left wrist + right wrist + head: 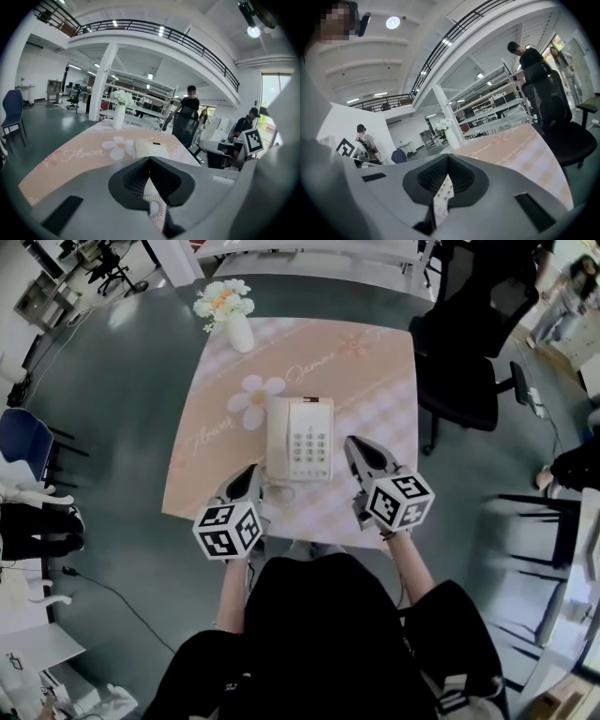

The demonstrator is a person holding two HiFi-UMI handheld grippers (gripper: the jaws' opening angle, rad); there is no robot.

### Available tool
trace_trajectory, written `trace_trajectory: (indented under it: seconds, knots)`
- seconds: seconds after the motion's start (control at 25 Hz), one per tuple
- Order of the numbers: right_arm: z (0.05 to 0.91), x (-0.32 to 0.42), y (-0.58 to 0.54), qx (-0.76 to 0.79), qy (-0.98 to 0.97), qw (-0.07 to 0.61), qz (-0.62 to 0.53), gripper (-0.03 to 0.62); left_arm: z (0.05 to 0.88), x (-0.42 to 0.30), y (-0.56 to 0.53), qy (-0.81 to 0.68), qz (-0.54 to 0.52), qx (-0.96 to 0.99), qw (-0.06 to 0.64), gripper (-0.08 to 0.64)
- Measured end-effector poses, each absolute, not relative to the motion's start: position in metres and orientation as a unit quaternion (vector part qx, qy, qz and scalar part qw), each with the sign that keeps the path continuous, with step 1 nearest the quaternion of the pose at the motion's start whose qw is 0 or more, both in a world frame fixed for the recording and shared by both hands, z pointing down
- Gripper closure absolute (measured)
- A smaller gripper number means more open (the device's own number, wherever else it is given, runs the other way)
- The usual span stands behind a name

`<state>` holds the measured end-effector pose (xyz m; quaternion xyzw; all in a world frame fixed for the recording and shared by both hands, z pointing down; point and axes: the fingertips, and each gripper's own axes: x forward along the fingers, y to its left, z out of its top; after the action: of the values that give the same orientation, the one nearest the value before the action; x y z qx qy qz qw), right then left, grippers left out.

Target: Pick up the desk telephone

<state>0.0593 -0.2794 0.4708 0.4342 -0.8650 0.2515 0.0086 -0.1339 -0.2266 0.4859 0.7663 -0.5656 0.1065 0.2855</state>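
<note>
Two clenched, empty hand-held grippers, left (251, 472) and right (353, 444), flank the telephone (300, 439); vase (240, 332) holds flowers (223, 298).

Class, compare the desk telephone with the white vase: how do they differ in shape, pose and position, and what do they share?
Shape: the desk telephone is a low box with a keypad; the vase is narrow and holds flowers.
Pose: the telephone lies flat; the vase stands upright.
Position: the telephone is toward the near edge; the vase is at the far left corner.
Both are pale and rest on the tablecloth.
</note>
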Motion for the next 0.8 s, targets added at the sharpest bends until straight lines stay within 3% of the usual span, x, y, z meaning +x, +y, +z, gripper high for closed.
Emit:
trace_trajectory:
  seconds: [0.36,0.6,0.76,0.8]
  knots:
    - [0.516,0.054,-0.308,0.449,-0.843,0.036,0.295,0.600,0.522,-0.134,-0.258,-0.539,0.133,0.764,0.330,0.560]
    - [0.535,0.055,-0.327,0.444,-0.827,0.011,0.345,0.600,0.543,-0.127,-0.277,-0.516,0.147,0.765,0.355,0.558]
    - [0.547,0.052,-0.337,0.446,-0.819,0.022,0.361,0.591,0.549,-0.123,-0.288,-0.506,0.138,0.764,0.375,0.480]
    - [0.550,0.052,-0.339,0.445,-0.815,0.022,0.369,0.564,0.550,-0.121,-0.290,-0.502,0.135,0.765,0.381,0.467]
